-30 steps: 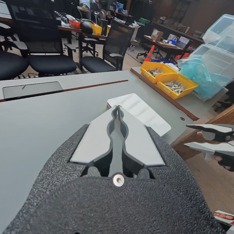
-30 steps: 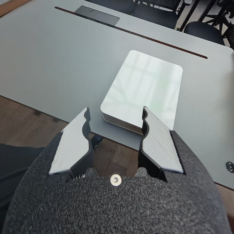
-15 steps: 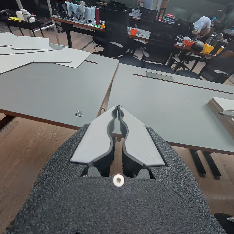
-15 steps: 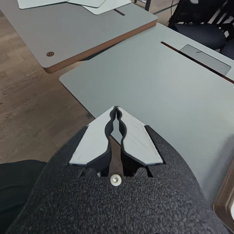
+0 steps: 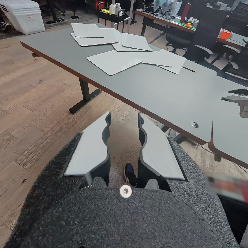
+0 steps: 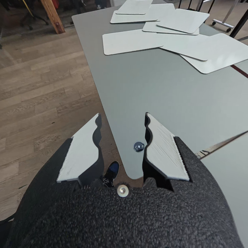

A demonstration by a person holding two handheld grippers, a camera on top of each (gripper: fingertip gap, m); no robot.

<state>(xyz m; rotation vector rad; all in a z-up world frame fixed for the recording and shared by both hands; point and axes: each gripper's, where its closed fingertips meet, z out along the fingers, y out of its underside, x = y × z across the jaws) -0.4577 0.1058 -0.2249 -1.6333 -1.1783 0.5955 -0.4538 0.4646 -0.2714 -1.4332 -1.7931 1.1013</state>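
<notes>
Beside the near edge of the long grey table (image 5: 154,85), two empty grippers were held with their jaws apart.

Short of that table's brown-trimmed edge, over the wooden plank floor (image 5: 33,107), the left gripper (image 5: 124,114) was held with nothing between its white fingers (image 5: 91,149), and a dark shoe (image 5: 129,173) was seen below it. Over the table's near rounded corner the right gripper (image 6: 122,114) was held, likewise spread and empty, with a small round metal fitting (image 6: 138,146) set in the tabletop just beside its right finger. Farther along the table, well apart from both tools, flat white rounded-corner boards (image 6: 131,41) were spread loosely and overlapped one another, as if laid out to be reached singly. Neither gripper was touching any board.
</notes>
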